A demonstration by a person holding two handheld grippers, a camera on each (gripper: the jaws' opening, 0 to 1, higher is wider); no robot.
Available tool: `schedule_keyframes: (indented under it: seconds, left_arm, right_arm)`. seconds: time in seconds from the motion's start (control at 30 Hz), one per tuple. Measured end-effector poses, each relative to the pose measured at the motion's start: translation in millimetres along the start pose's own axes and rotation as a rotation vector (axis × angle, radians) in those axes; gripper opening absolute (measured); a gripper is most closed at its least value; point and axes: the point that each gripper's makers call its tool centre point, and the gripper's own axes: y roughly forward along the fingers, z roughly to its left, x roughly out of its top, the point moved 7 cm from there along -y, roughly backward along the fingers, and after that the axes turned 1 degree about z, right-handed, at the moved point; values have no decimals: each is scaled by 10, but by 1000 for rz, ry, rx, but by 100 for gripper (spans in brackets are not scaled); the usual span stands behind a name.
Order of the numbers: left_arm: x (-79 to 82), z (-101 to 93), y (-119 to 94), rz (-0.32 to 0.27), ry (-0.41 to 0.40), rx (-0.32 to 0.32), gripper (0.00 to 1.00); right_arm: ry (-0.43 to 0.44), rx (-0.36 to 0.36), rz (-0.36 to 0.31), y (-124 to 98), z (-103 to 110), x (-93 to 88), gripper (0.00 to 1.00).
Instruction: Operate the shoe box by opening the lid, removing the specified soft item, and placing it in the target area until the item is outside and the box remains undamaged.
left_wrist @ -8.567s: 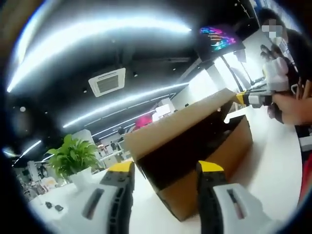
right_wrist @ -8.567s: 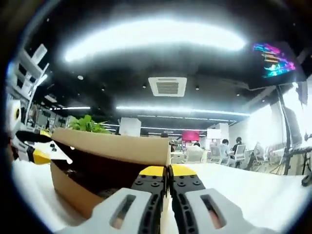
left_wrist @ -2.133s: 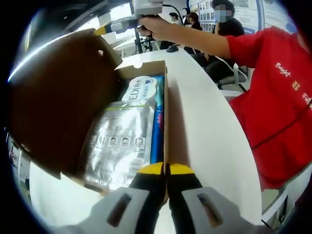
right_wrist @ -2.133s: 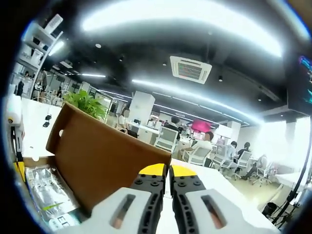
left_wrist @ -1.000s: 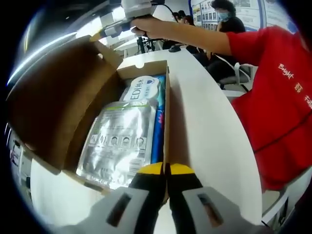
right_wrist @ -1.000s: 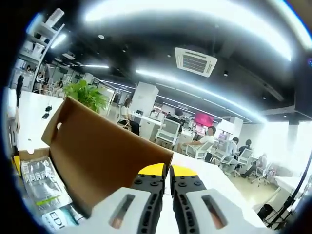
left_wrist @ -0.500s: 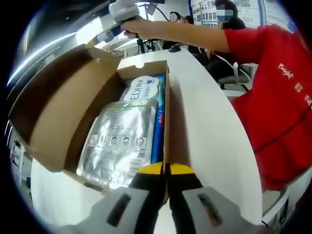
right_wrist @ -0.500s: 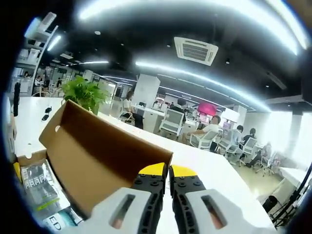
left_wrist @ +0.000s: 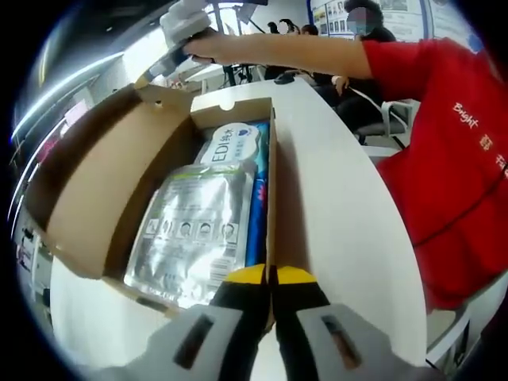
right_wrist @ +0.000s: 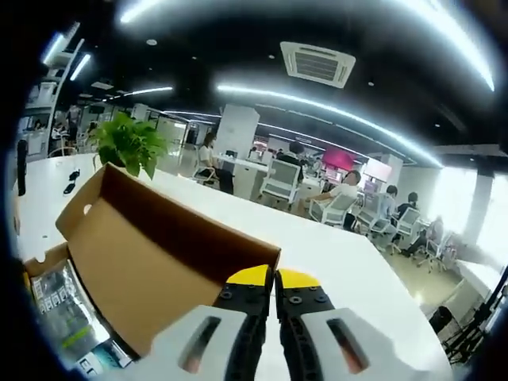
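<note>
Shoe box (left_wrist: 271,206) sat on the white table (left_wrist: 341,230), lid (left_wrist: 95,198) swung back w/ its inside up. Inside lay the silver foil pouch (left_wrist: 194,234) on top, w/ a white-blue wipes pack (left_wrist: 230,147) under it toward the far end. Pouch looked light, floppy and slick, so prob. best pinched at a free edge or corner, not mid-face; it would sag when lifted. Cardboard was thin, easy to crease. Left gripper (left_wrist: 270,274) had jaws closed, tips pinching the box's near wall at the rim. Right gripper (right_wrist: 275,276) also closed, apparently clamping the lid's far edge; in the left gripper view it sat at the lid's far corner.
</note>
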Motion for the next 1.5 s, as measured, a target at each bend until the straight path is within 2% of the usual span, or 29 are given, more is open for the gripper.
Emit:
schedule_keyframes:
  seconds: [0.23, 0.43, 0.67, 1.17, 1.5]
  left_arm:
    - [-8, 4, 2, 2, 1, 0, 1]
    - [0, -12, 5, 4, 5, 4, 1]
    - [-11, 3, 8, 0, 3, 2, 1]
    - [-2, -2, 9, -3, 1, 1, 1]
    - [12, -16, 9, -3, 0, 2, 1]
  right_arm:
    - [3, 8, 16, -15, 1, 0, 0]
    - [-30, 17, 67, 161, 1, -49, 0]
    - [-16, 29, 110, 357, 10, -182, 0]
    - [-53, 36, 158, 416, 28, -274, 0]
    - [-29, 52, 197, 527, 52, -386, 0]
